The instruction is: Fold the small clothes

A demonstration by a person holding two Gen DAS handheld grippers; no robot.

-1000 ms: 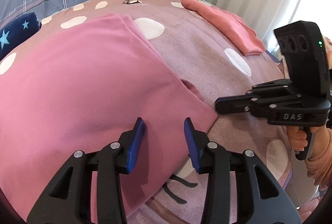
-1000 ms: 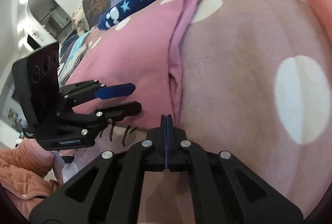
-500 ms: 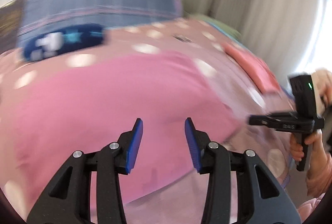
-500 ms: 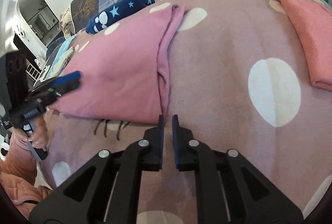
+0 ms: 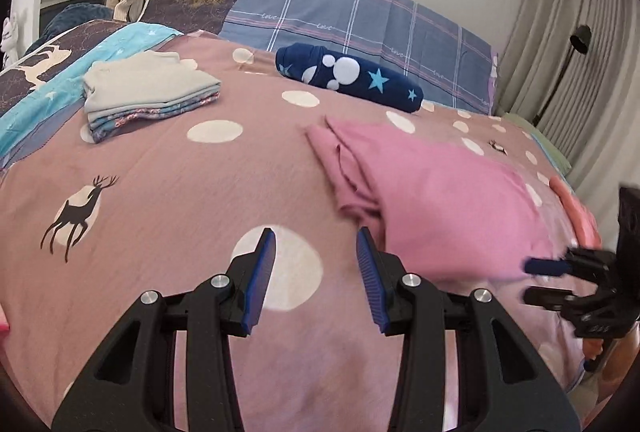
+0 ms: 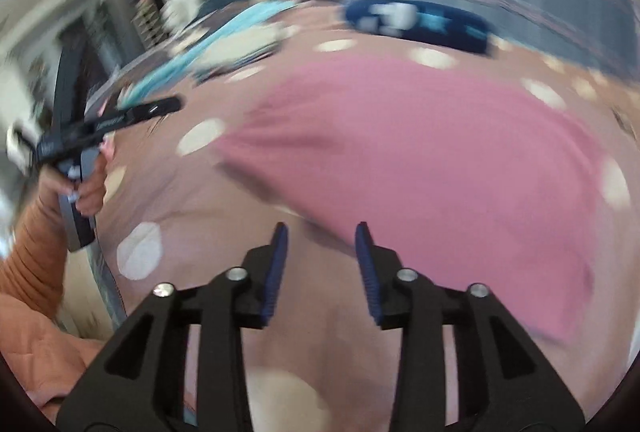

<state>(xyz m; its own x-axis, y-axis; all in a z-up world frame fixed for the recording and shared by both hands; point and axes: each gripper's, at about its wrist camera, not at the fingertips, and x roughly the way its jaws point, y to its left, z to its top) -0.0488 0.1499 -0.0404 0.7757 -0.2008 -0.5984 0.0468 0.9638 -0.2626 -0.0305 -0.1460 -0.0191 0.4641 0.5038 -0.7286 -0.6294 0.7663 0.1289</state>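
Note:
A folded pink garment [image 5: 444, 199] lies flat on the brown spotted bedspread [image 5: 180, 191]. My left gripper [image 5: 316, 260] hovers open over bare bedspread just left of the garment's near left corner, nothing between its blue pads. In the left wrist view my right gripper [image 5: 546, 280] shows at the far right, by the garment's near right corner. In the blurred right wrist view my right gripper [image 6: 322, 252] has its jaws opening, empty, just in front of the pink garment's [image 6: 420, 159] near edge. The left gripper [image 6: 160, 107] appears there at the left, held by a hand in an orange sleeve.
A stack of folded clothes [image 5: 148, 91] sits at the far left of the bed. A rolled navy cloth with stars [image 5: 352, 75] lies at the back by a checked pillow [image 5: 360, 15]. A folded coral garment [image 5: 576, 207] lies at the right edge. Curtains hang at the right.
Both grippers have swung left off the pink garment. The right gripper, shut at the garment's near corner a second ago, has opened. The left gripper stayed open and now sits over bare bedspread.

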